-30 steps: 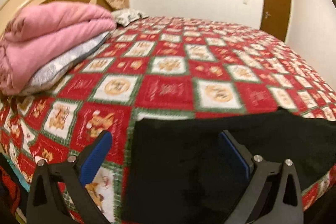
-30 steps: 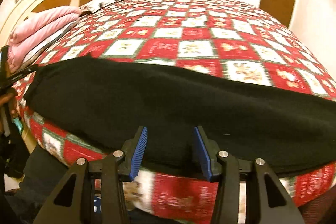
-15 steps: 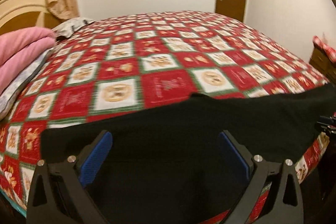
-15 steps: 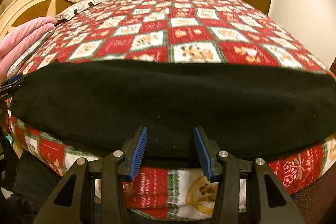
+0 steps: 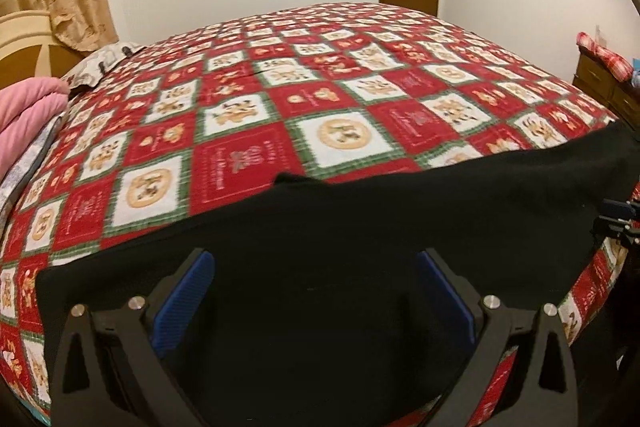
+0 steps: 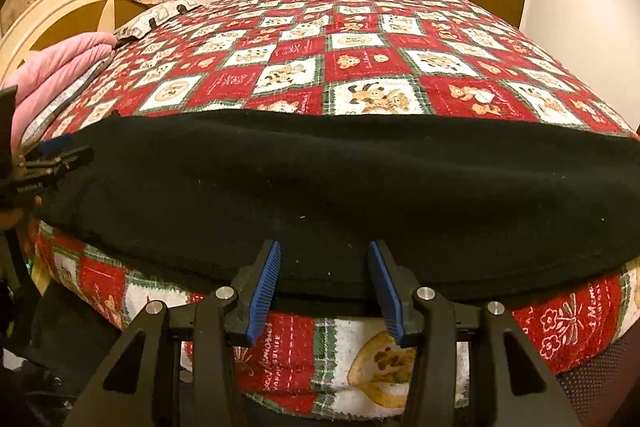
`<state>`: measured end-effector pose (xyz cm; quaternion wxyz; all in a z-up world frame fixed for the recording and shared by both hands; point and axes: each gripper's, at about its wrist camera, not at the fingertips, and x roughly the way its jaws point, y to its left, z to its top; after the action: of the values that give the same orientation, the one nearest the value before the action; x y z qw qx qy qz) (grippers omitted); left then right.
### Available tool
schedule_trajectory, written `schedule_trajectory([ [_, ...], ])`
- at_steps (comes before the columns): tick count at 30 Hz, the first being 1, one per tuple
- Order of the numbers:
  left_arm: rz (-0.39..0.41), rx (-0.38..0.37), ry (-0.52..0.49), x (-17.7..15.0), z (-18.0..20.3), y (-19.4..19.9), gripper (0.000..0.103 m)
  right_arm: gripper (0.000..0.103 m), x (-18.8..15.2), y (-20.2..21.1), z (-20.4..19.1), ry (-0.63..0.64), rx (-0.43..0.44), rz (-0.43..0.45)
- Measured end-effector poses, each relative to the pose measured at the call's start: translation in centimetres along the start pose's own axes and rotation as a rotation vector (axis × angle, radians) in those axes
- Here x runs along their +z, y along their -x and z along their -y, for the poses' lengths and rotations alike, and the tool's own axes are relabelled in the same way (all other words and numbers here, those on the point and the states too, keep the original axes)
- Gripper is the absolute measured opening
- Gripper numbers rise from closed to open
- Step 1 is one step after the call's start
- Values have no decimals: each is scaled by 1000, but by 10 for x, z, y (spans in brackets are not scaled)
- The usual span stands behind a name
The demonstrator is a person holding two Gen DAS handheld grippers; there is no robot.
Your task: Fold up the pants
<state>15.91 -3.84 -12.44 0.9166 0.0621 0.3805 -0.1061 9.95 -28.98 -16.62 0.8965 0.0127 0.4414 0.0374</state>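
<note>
We hover our left gripper (image 5: 316, 291), wide open and holding nothing, over the black pants (image 5: 360, 227) spread along the near edge of the bed (image 5: 340, 75). Our right gripper (image 6: 326, 283), half open and empty, sits at their near hem. We should pinch both layers together. No containers show.

pants (image 6: 320, 179) on bed (image 6: 360, 59) near edge | blanket (image 6: 60, 67) left
</note>
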Motion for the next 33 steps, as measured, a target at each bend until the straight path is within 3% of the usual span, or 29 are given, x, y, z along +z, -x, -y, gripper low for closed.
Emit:
schedule_trajectory([
  [6,-14,-38,2,-10,19,-7,103,48,-1,0,-2,24,-7,1],
  [10,-18,-50,16,-19,26,-8,103,48,10,21,24,-64,6,70],
  [13,-12,-57,2,-21,31,-8,103,48,19,53,70,-213,1,163],
  [16,-6,-51,-10,-21,34,-9,103,48,20,86,125,-362,-58,248],
  [22,-5,-50,7,-23,34,-11,103,49,-13,131,232,-674,-148,349],
  [27,-6,-42,6,-23,37,-12,103,50,-38,129,276,-837,-28,346],
  [33,-7,-39,-9,-24,39,-12,103,50,-42,124,279,-887,72,333],
])
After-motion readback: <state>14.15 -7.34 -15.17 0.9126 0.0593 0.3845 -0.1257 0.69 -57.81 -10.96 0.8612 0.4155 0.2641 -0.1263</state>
